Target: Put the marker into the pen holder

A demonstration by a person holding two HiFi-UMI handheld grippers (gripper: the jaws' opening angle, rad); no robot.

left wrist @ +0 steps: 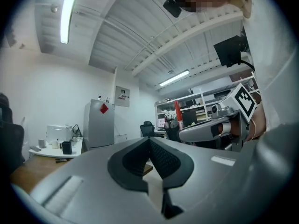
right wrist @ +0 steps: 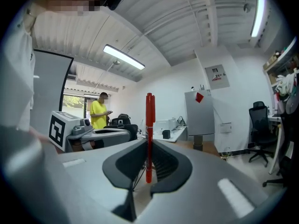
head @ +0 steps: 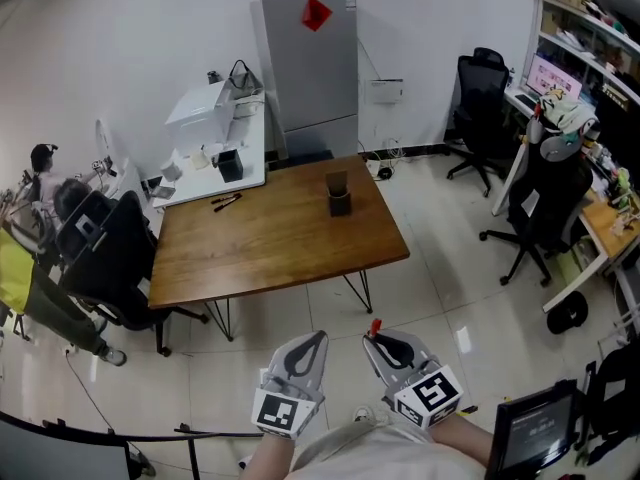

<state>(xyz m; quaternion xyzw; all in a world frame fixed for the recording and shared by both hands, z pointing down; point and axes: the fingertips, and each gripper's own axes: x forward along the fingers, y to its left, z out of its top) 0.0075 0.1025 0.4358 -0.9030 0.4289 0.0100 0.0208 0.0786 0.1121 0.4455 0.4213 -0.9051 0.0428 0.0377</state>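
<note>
A red marker (right wrist: 149, 134) stands upright between the jaws of my right gripper (right wrist: 148, 146), which is shut on it. In the head view only its red tip (head: 376, 324) shows above that gripper (head: 385, 345), low over the tiled floor in front of the wooden table (head: 270, 248). The dark pen holder (head: 339, 196) stands on the table's far right part, well away from both grippers; it also appears in the right gripper view (right wrist: 198, 142). My left gripper (head: 304, 355) is beside the right one, its jaws (left wrist: 150, 146) shut with nothing between them.
Two dark pens (head: 226, 202) lie at the table's far left. Behind it stand a white side table with a printer (head: 205, 118) and a grey cabinet (head: 312, 68). Black office chairs (head: 540, 203) are at the right, a seated person in yellow (head: 20, 268) at the left.
</note>
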